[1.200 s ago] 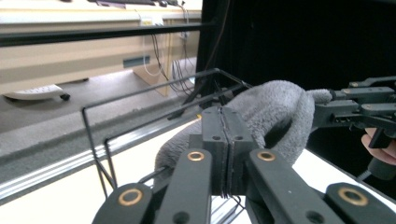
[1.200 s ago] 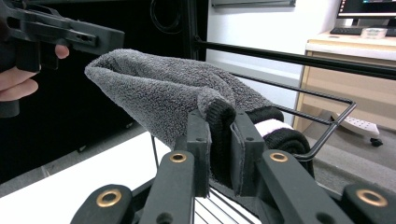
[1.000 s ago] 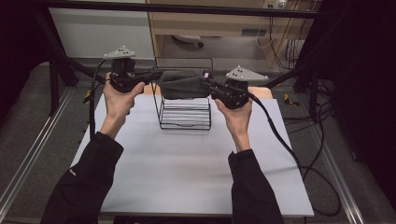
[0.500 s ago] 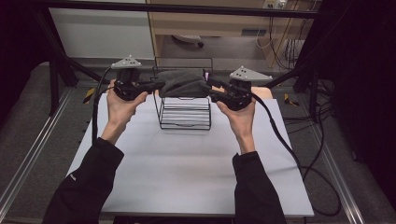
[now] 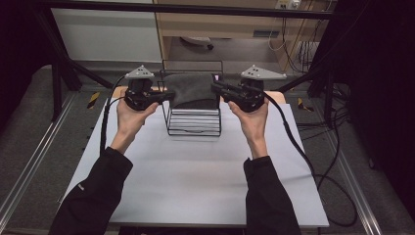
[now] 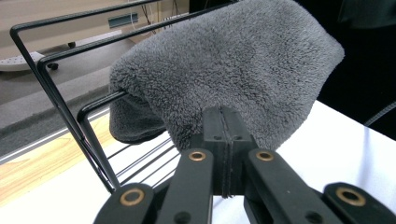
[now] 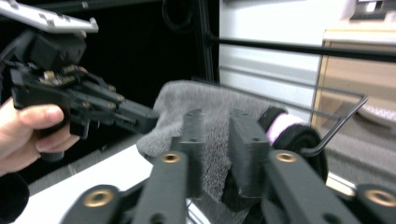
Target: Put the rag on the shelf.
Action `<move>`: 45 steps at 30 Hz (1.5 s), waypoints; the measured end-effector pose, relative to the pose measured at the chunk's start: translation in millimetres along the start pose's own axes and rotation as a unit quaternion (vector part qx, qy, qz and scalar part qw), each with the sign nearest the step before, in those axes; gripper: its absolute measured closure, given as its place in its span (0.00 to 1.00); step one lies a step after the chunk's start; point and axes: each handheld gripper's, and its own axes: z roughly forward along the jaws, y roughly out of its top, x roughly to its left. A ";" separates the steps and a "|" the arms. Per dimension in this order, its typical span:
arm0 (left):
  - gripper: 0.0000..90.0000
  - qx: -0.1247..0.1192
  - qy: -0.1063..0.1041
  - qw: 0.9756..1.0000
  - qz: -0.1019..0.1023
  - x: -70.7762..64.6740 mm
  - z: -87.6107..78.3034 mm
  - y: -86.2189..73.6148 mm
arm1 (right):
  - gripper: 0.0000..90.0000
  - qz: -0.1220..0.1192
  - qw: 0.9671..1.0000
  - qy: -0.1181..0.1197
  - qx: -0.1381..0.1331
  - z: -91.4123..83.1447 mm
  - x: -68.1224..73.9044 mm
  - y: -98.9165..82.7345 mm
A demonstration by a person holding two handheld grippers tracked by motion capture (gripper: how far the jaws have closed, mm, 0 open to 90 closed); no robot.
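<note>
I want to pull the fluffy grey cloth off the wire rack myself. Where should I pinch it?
Pinch the grey cloth at its loose side edges, coming in from each side of the wire rack. It drapes over the top bar, so probably only those hanging edges are free.

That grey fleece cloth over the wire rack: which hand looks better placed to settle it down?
Probably the left: the left gripper is clamped shut on the grey fleece cloth, while the right gripper shows a gap around it.
</note>
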 end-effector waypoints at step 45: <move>0.48 0.012 0.034 0.999 0.005 0.7 -20.4 -24.5 | 0.43 -0.018 0.999 -0.007 0.043 -17.7 -3.1 -22.6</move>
